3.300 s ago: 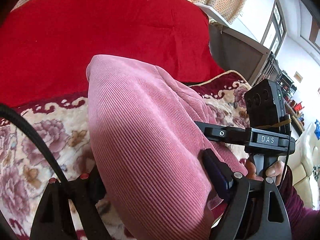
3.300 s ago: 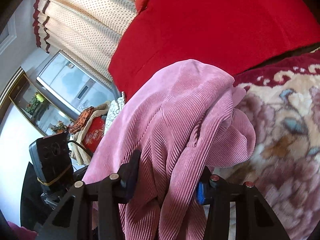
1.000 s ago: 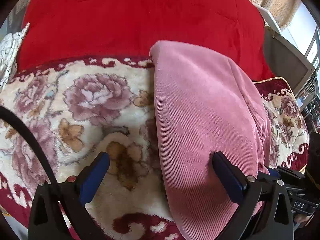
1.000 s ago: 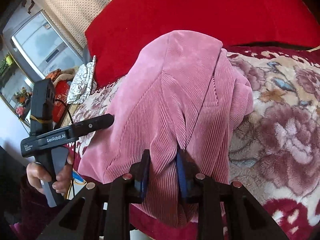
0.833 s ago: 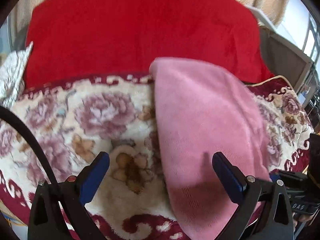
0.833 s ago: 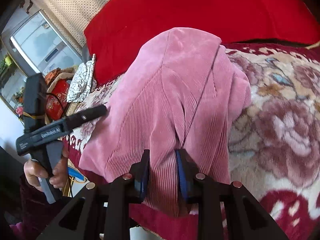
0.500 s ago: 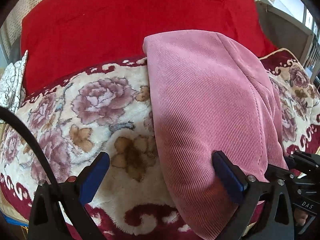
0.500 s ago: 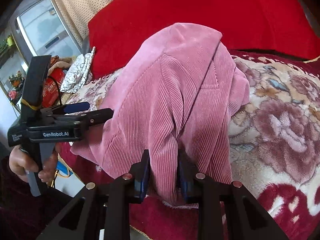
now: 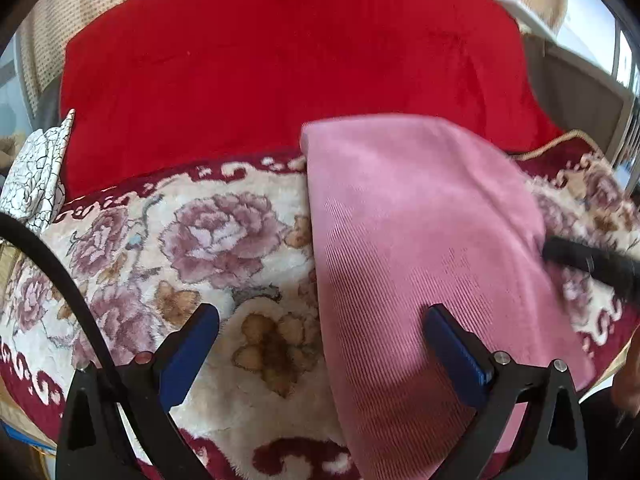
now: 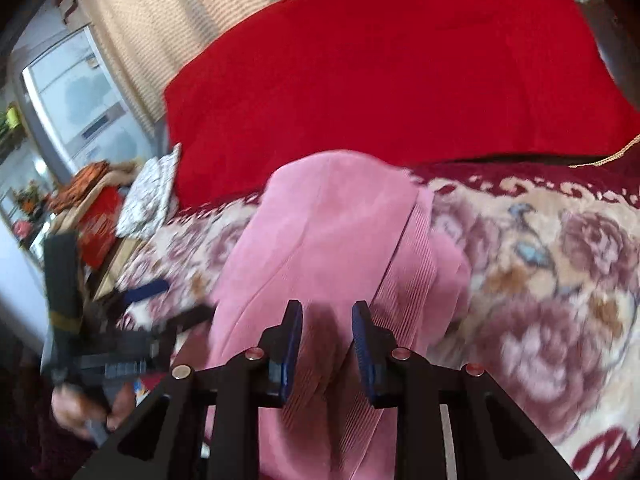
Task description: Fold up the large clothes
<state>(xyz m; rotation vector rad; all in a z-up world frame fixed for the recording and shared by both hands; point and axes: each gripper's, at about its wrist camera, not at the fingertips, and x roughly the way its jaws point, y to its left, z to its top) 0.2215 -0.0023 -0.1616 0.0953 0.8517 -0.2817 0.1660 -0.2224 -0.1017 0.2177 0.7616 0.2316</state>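
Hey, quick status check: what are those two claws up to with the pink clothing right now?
Left claw open, holding nothing. Right claw pinched on a fold of the pink corduroy garment. Garment lies folded lengthwise on the floral blanket. Nothing in the way.

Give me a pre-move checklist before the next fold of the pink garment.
1. Right gripper clamped on garment: ok, cloth bunched between narrow jaws.
2. Left gripper free to grab: ok, wide open, garment's edge between its fingers, unpinched.
3. Garment resting on blanket: ok.
4. Folded layers lying flat: not ok, ridges on the right side.
5. Garment's near hem: cannot tell, hidden behind the grippers.
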